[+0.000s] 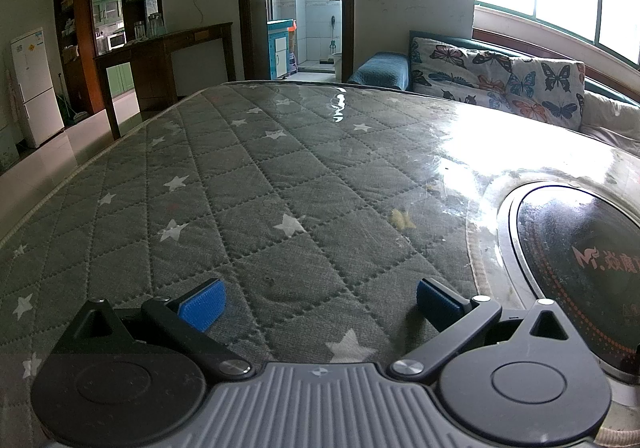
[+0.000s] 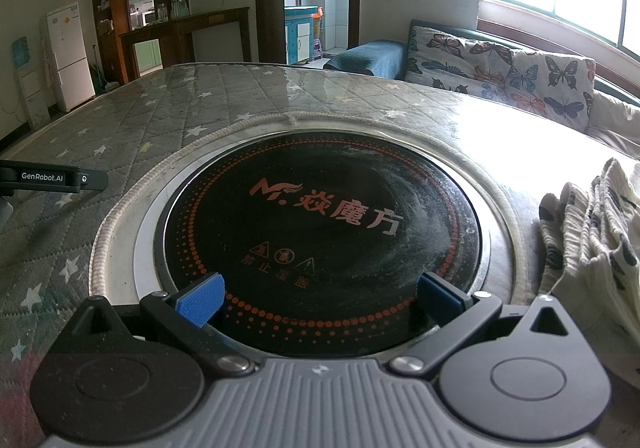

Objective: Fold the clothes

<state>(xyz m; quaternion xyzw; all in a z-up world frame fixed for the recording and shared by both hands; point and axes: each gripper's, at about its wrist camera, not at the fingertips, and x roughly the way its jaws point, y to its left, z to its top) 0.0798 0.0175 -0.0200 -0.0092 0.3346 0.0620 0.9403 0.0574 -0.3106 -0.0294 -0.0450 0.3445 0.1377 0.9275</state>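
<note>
A cream garment with dark markings lies crumpled at the right edge of the right wrist view, on the table beside the round black cooktop. My right gripper is open just above the near rim of the cooktop, with nothing between its blue pads. My left gripper is open over the grey star-patterned quilted table cover, also holding nothing. The garment is not visible in the left wrist view. Part of the left gripper body shows at the left edge of the right wrist view.
The cooktop is set into the table under a clear glossy sheet. A sofa with a butterfly-print cover stands behind the table to the right. A dark wooden counter, a white fridge and a doorway are further back.
</note>
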